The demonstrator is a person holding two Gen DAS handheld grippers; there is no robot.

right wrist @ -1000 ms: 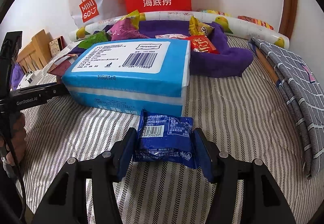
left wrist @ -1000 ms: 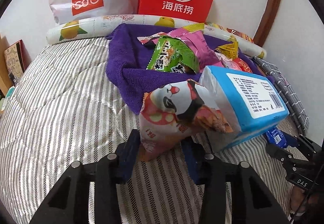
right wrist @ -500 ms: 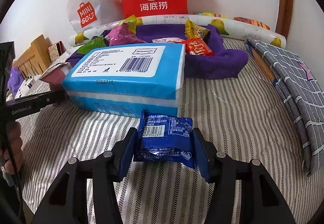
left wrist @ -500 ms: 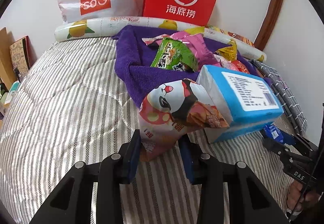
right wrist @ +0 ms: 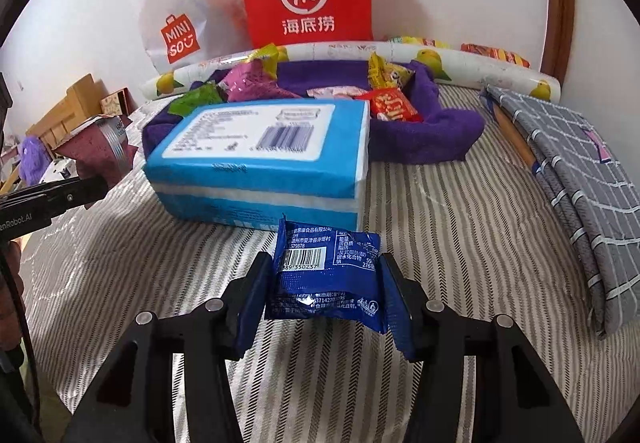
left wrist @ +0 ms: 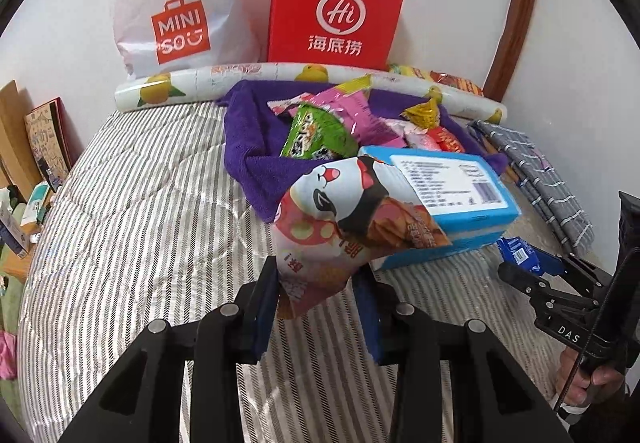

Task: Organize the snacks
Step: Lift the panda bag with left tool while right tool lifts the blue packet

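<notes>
My left gripper [left wrist: 316,275] is shut on the lower corner of a snack bag with a cartoon penguin [left wrist: 340,219], held up above the striped bed. In the right wrist view that bag's maroon and silver back [right wrist: 100,147] shows at the left edge. My right gripper [right wrist: 325,263] is shut on a small blue packet [right wrist: 326,283] just in front of a blue tissue pack [right wrist: 264,147]. Behind the pack lies a purple towel [left wrist: 248,139] heaped with several snacks, among them a green packet [left wrist: 316,135] and a pink one [left wrist: 356,115].
A red paper bag [left wrist: 336,7] and a white Miniso bag [left wrist: 176,15] lean on the wall behind a lemon-print roll [left wrist: 200,83]. A folded grey checked cloth [right wrist: 568,163] lies at the right. Boxes and small items crowd the bed's left edge [left wrist: 36,171].
The left gripper has lifted with the penguin bag, and its jaws have narrowed on it. The right jaws have tightened on the blue packet, which stays in about the same place.
</notes>
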